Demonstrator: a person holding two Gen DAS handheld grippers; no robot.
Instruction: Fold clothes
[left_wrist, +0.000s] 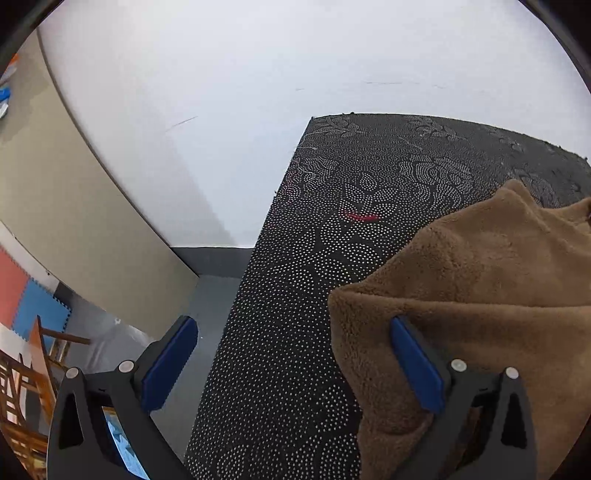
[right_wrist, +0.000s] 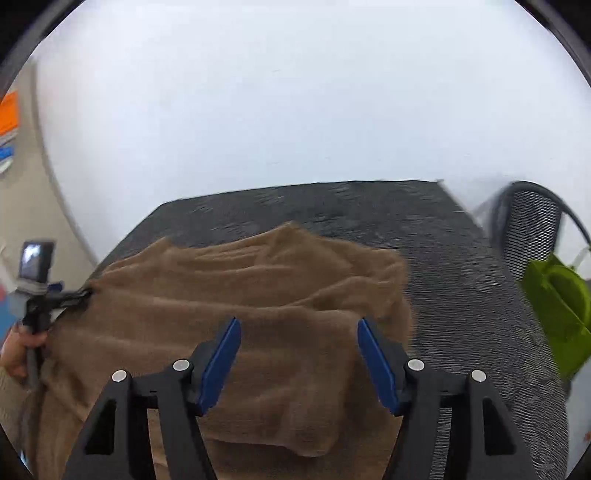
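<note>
A brown fleece garment lies crumpled and partly folded on the black dotted table cover. In the left wrist view the garment fills the lower right. My left gripper is open wide at the garment's left edge: its right finger is over the fleece and its left finger hangs past the table's side. My right gripper is open just above the garment's near fold, pads clear of the cloth. A hand holds the left gripper's handle at the far left of the right wrist view.
The table's left edge drops to a grey floor, with foam tiles and a wooden chair beyond. A mesh chair back and a green object stand off the table's right side. A white wall lies behind.
</note>
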